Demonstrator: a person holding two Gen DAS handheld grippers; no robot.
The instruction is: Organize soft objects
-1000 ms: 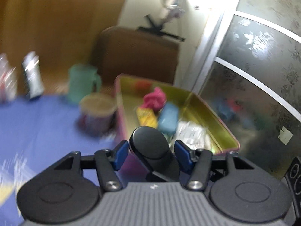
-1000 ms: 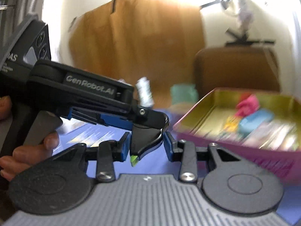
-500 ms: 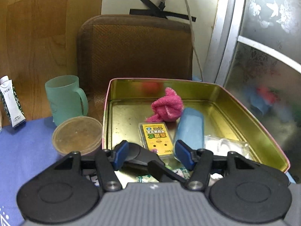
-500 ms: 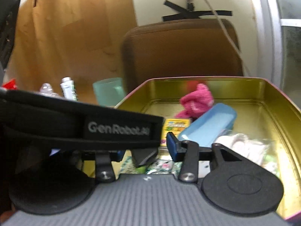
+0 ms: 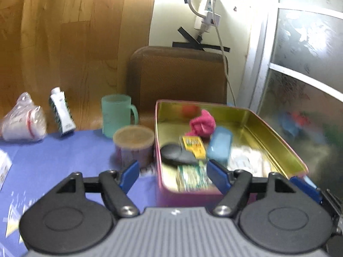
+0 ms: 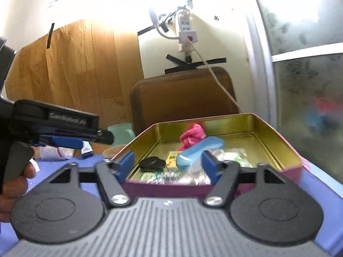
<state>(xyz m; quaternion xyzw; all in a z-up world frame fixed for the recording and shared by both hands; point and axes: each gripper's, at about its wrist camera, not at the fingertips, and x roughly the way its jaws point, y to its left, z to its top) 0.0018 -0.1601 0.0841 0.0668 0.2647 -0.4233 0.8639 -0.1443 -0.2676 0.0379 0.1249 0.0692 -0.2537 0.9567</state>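
Observation:
A pink tin [image 5: 269, 131] with a gold inside stands on the blue cloth. In it lie a black soft pouch [image 5: 175, 155], a pink cloth [image 5: 202, 124], a blue case [image 5: 219, 147], a yellow pack [image 5: 194, 146], a green packet [image 5: 193, 177] and a clear bag [image 5: 246, 162]. My left gripper [image 5: 173, 175] hovers at the tin's near edge, its jaws opening with nothing pressed between them. My right gripper [image 6: 169, 167] is at the tin's [image 6: 276, 141] near wall, jaws opening too; the black pouch [image 6: 152, 163] lies free beyond it. The left gripper [image 6: 100, 138] shows at the left, held by a hand [image 6: 12, 184].
Left of the tin stand a brown-lidded round tub [image 5: 134, 147], a green mug [image 5: 116, 113], a small carton [image 5: 61, 113] and a bagged white bundle [image 5: 23, 120]. A brown chair back [image 5: 178, 77] rises behind; a frosted glass door [image 5: 300, 85] closes the right side.
Both grippers, earlier shut on the black pouch, carried it over the tin, let it go and drew back. The pouch now lies inside the tin and both jaws stand wider.

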